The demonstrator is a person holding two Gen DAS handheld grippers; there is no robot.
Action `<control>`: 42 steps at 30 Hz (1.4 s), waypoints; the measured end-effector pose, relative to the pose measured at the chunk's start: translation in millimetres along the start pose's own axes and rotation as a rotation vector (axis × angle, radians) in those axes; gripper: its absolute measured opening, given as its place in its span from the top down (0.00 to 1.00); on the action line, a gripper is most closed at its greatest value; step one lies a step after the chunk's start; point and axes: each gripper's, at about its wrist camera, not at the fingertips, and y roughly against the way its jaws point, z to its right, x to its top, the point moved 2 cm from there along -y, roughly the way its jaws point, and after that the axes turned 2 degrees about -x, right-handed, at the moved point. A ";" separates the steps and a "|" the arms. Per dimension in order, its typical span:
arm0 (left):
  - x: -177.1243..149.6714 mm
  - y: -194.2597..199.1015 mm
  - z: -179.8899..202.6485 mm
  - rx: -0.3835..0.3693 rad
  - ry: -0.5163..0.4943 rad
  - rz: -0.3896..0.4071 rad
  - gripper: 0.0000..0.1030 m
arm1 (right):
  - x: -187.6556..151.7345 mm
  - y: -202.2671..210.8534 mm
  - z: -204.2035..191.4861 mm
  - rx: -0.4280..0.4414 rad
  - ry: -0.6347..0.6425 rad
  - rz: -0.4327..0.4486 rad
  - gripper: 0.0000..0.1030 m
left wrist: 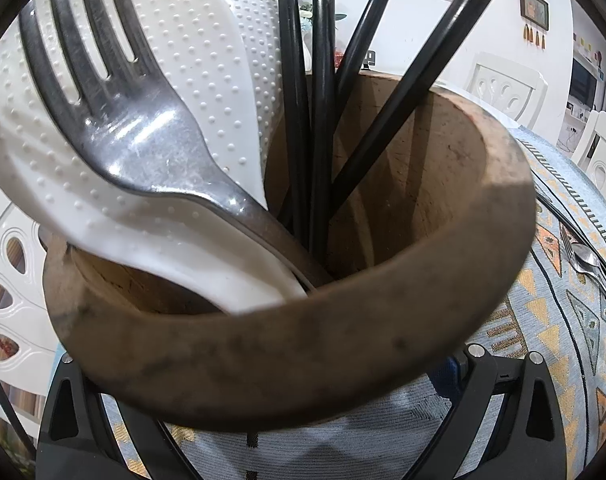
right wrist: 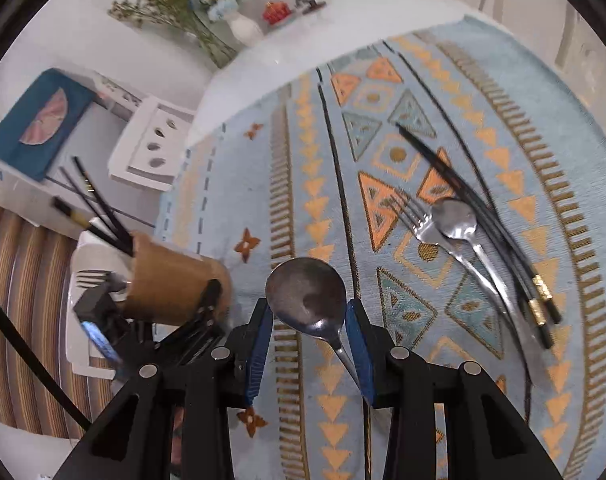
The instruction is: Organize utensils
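Right gripper: the right gripper (right wrist: 307, 336) has its blue pads closed to a narrow gap on the large steel spoon (right wrist: 305, 300), gripping it near the neck, bowl pointing forward and lifted clear of the cloth.
Left gripper: the left gripper (left wrist: 303, 364) clasps the round brown wooden utensil holder (left wrist: 303, 360) low on its outside wall, one black finger on either side; the holder leans, and I judge it is being steadied for loading.
Already in the holder: a white dimpled plastic rice paddle (left wrist: 207, 80), a steel fork (left wrist: 115, 120) lying against it, and several black chopsticks (left wrist: 323, 100) fanned out past the rim.
Worktop: a pale blue patterned tablecloth (right wrist: 263, 160) with orange and gold triangles covers the worktop.
Still loose on the cloth: a second steel fork (right wrist: 423, 232), a smaller steel spoon (right wrist: 455, 216) overlapping it, and a bundle of black chopsticks with gold bands (right wrist: 503, 248), all lying together well apart from the holder, to the right in the right wrist view.
Far background: white chairs, a vase of dried flowers and framed pictures on the wall.
Progress: roughly half done, by my estimate. Several pieces are housed, one spoon is in hand and not yet dropped in, and three kinds of item wait on the cloth.
Next: the held spoon needs carrying across to the holder's mouth, handle down.
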 end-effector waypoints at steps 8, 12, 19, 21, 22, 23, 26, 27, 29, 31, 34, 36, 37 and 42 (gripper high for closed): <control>-0.1 0.0 -1.1 0.001 -0.001 -0.002 0.04 | -9.6 39.2 -13.6 0.013 0.044 0.088 0.65; -0.2 0.1 -1.3 0.001 0.000 -0.002 0.04 | -5.0 49.2 -25.8 0.015 0.073 0.123 0.65; -0.6 0.0 -2.0 0.003 -0.003 -0.002 0.04 | 7.1 62.9 -43.2 0.025 0.104 0.180 0.65; -0.5 0.1 -1.9 0.002 -0.003 -0.002 0.04 | 10.6 69.1 -48.2 0.031 0.111 0.198 0.65; -0.5 0.1 -2.0 0.002 -0.003 -0.002 0.04 | 12.8 73.0 -51.4 0.037 0.117 0.207 0.66; -0.4 0.1 -1.7 0.002 -0.003 -0.002 0.04 | 14.2 76.1 -54.3 0.042 0.124 0.213 0.70; -0.3 0.2 -1.8 0.003 -0.003 -0.002 0.04 | 18.4 87.5 -65.9 0.065 0.153 0.226 0.83; -0.4 0.2 -1.6 0.003 -0.003 -0.002 0.04 | 19.4 90.9 -69.7 0.060 0.165 0.234 0.83; -0.3 0.2 -1.3 0.003 -0.003 -0.002 0.04 | 22.2 95.0 -75.6 0.048 0.183 0.244 0.83; -0.5 0.2 -1.6 0.002 -0.003 -0.002 0.04 | 25.5 91.1 -75.7 0.020 0.186 0.235 0.83; -0.4 0.2 -1.7 0.003 -0.004 -0.002 0.04 | 29.8 70.5 -59.6 -0.020 0.137 0.190 0.82; -0.1 0.2 -1.8 0.003 -0.004 -0.002 0.04 | 32.8 45.6 -44.3 -0.047 0.095 0.122 0.79; 0.0 0.3 -1.7 0.003 -0.004 -0.002 0.04 | 35.0 34.5 -37.2 -0.058 0.080 0.095 0.77; -0.1 0.4 -1.7 0.003 -0.004 -0.002 0.04 | 52.9 -7.2 12.2 -0.072 -0.066 0.015 0.74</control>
